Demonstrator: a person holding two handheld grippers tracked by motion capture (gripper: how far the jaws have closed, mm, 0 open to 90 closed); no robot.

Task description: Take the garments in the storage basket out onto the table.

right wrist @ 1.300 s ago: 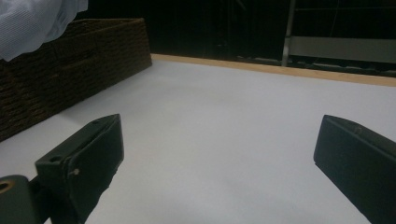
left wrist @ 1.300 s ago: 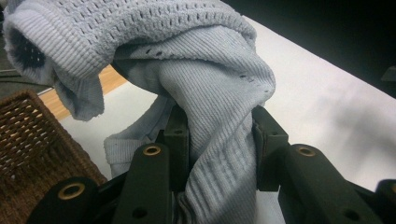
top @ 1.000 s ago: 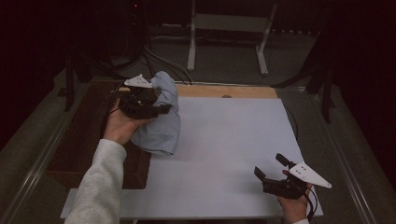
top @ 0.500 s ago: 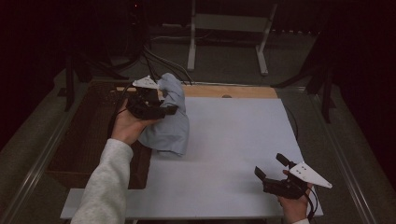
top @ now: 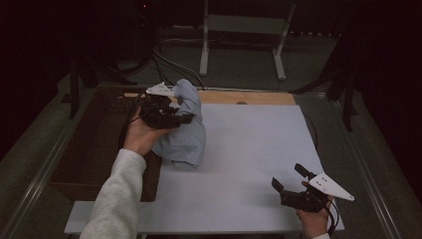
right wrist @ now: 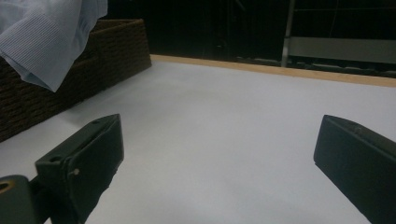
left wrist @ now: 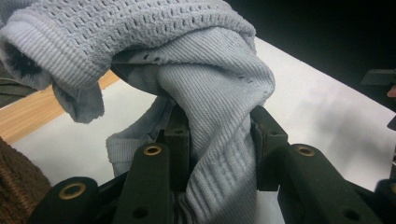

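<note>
One knit garment [left wrist: 219, 107] clamped in L gripper [left wrist: 217, 135]; R gripper [right wrist: 219, 154] open.

The basket [top: 99, 149] sits left of the table [top: 249, 149], garment [top: 186, 134] hanging between.

The room is dim, with darkness beyond the table edges in the high view, and the white table top [top: 249, 149] is the brightest area, lit softly from above with no hard glare. In the left gripper view the pale blue knitted garment [left wrist: 210, 93] is sharp enough to show its ribbing, with deep shade in its folds, while the black jaws at the bottom look slightly soft. In the right gripper view the near jaws are blurred and a faint shadow lies beside the woven basket [right wrist: 93, 56].
</note>
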